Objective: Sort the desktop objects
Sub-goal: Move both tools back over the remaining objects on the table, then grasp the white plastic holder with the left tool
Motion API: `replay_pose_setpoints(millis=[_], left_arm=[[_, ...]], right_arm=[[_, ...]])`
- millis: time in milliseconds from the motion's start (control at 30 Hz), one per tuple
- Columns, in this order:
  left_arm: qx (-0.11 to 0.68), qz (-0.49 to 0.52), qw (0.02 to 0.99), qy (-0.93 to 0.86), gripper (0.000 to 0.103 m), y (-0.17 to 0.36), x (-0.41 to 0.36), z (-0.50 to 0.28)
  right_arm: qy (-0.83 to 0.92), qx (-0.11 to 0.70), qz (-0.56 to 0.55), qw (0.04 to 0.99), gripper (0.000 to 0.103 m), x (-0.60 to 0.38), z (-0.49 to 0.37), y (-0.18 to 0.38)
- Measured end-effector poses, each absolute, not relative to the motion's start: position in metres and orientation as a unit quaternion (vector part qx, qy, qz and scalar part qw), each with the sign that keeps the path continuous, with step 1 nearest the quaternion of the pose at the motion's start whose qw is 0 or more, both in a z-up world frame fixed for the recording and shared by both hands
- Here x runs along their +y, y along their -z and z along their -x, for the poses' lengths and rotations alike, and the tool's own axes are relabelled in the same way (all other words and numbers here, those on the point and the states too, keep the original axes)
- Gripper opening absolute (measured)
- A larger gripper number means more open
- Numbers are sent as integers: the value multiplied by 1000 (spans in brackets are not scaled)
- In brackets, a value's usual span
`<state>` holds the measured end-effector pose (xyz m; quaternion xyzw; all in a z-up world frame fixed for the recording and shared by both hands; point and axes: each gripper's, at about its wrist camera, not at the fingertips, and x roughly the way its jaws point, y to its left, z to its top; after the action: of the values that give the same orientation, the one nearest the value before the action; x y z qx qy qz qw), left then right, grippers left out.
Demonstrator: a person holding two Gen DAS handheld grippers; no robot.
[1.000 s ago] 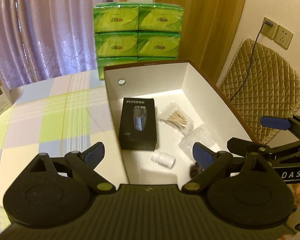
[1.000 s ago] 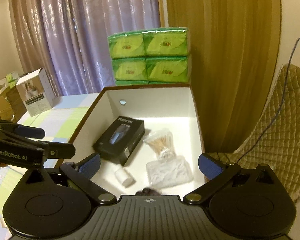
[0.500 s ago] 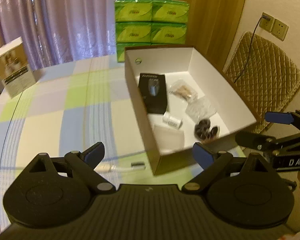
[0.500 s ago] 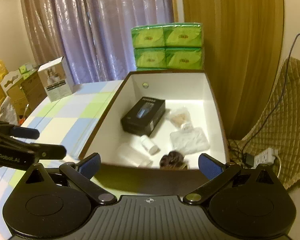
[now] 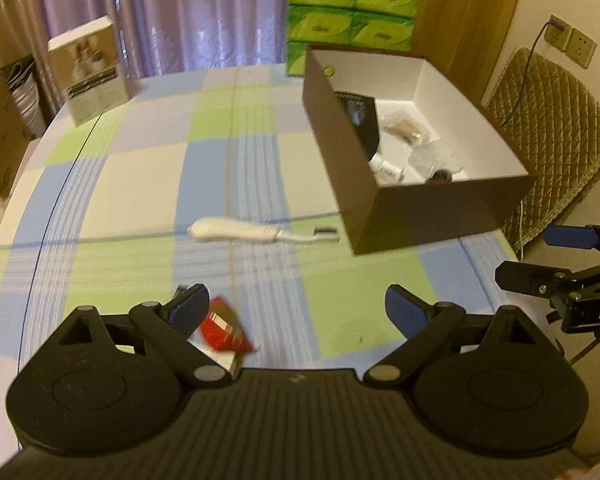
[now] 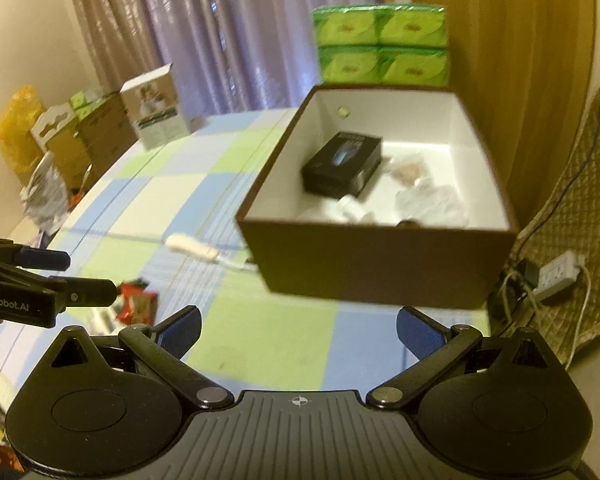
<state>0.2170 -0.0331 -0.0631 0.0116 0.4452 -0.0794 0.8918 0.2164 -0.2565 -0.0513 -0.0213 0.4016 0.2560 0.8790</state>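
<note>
Your left tool (image 5: 296,312), jaws spread wide, hovers over the checked counter (image 5: 120,200). A red packet (image 5: 224,330) lies by its left finger; a white razor (image 5: 240,233) lies beside the brown box (image 5: 440,212).

left wrist: above table near edge, box (image 5: 416,208) at 1 o'clock. right wrist: nearer, box (image 6: 380,256) at 12. shared: box.
</note>
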Motion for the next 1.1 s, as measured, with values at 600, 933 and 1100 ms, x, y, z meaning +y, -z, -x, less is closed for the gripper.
replay_pose_setpoints(millis=[600, 933, 1100], left_arm=[[467, 1, 883, 43, 93, 78, 11, -172], [490, 3, 871, 36, 92, 110, 36, -174], [499, -2, 866, 44, 92, 126, 48, -183]], right_arm=[[-289, 434, 40, 852, 101, -223, -197, 73], [-294, 468, 51, 832, 101, -203, -205, 103], [-286, 476, 61, 830, 101, -196, -211, 112]])
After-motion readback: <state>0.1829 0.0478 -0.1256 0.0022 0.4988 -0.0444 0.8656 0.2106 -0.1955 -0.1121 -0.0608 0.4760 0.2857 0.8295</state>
